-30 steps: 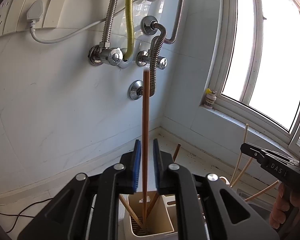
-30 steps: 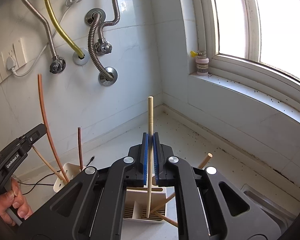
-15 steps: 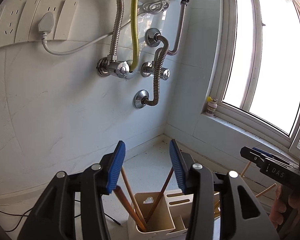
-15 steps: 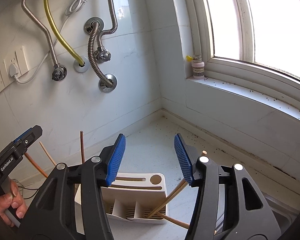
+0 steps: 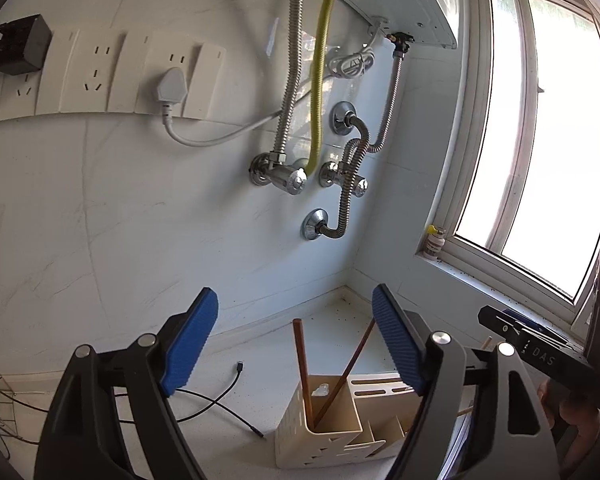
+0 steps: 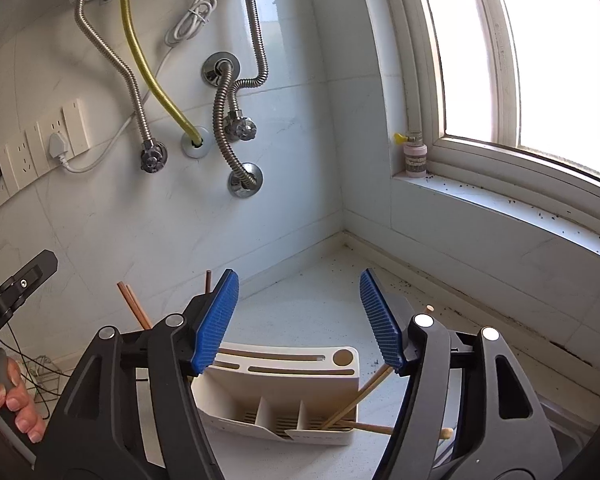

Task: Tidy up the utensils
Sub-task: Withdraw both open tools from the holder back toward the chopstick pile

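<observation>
Both tongs, left [image 5: 294, 344] and right [image 6: 298, 320], have just opened (nothing between them); released chopsticks [image 5: 302, 364] stand at 6 o'clock in the holder [image 5: 332, 432].

The utensil holder [image 6: 278, 364] is cream, its floor ribbed with slots. Dark reddish-brown chopsticks [image 5: 302, 364] stand in it; pale tan chopsticks [image 6: 358, 398] lean in another compartment. Both grippers' fingers [image 5: 188, 344] are black with ridged blue pads. One hose [image 6: 152, 80] is yellow, the others [image 6: 114, 60] ribbed silver. The table [image 6: 312, 300] is white, dark-speckled.
</observation>
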`<action>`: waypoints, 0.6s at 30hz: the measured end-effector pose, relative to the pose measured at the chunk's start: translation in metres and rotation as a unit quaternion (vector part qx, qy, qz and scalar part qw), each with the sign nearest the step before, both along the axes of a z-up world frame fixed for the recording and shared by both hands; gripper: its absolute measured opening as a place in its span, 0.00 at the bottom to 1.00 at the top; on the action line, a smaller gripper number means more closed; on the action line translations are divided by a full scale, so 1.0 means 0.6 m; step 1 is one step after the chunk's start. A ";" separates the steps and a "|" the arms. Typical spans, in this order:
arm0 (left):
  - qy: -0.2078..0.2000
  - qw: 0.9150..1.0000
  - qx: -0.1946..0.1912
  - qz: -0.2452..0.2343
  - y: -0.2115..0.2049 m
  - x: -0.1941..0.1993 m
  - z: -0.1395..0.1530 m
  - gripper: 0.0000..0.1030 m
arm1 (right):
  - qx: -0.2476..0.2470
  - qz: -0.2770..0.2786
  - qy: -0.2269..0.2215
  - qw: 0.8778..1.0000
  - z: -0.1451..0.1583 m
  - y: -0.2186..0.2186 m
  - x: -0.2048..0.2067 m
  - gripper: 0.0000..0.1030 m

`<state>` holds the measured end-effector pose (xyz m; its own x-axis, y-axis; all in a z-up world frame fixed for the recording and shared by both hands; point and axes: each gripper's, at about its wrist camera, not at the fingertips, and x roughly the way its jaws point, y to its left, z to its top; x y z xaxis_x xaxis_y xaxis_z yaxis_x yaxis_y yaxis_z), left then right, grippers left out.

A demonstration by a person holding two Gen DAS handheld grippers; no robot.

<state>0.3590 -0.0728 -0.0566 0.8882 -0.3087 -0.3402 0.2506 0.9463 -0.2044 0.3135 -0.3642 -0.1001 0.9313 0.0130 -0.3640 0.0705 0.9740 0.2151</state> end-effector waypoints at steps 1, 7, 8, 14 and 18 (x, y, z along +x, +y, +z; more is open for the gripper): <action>-0.001 1.000 -0.002 0.005 0.010 -0.007 0.002 0.78 | 0.000 0.003 -0.001 1.000 0.002 0.005 -0.003 0.61; -0.005 0.999 0.001 0.036 0.070 -0.051 0.012 0.85 | 0.005 0.021 -0.011 1.000 0.011 0.037 -0.024 0.72; -0.004 0.999 0.001 0.042 0.082 -0.061 0.014 0.86 | 0.004 0.025 -0.012 1.000 0.012 0.044 -0.027 0.75; 0.015 0.997 -0.001 0.074 0.159 -0.111 0.018 0.92 | 0.007 0.058 -0.011 0.998 0.010 0.095 -0.042 0.82; 0.037 0.994 0.002 0.101 0.212 -0.143 0.009 0.93 | 0.007 0.083 -0.006 0.996 0.003 0.136 -0.048 0.84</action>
